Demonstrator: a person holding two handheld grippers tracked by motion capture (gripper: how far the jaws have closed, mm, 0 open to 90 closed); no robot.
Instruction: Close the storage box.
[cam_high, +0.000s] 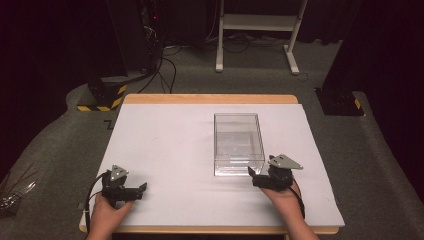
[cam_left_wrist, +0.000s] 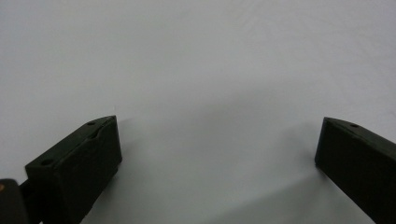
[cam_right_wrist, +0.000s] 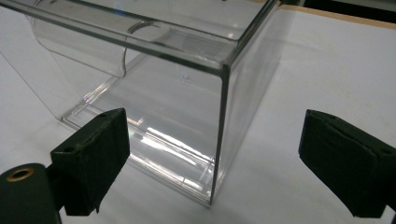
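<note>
**Both grippers spread, box untouched**

L gripper (cam_high: 134, 191) at table's (cam_high: 165, 145) near-left, jaws wide over bare white top. Clear box (cam_high: 238, 144) sits right of centre. R gripper (cam_high: 257, 176) just beside box's near-right corner, jaws wide apart, not gripping.

A wooden table (cam_high: 210, 98) sits centre frame, its pale rim showing along the far edge and the near edge, with a white sheet (cam_high: 165, 150) spread over nearly the whole top. On the sheet, right of centre, stands a clear plastic box (cam_high: 238, 144), long side running away from the near edge; in the right gripper view its near corner (cam_right_wrist: 219, 135) rests flat on the white surface. Grey carpet (cam_high: 200, 75) surrounds the table, top of frame and both sides.
</note>
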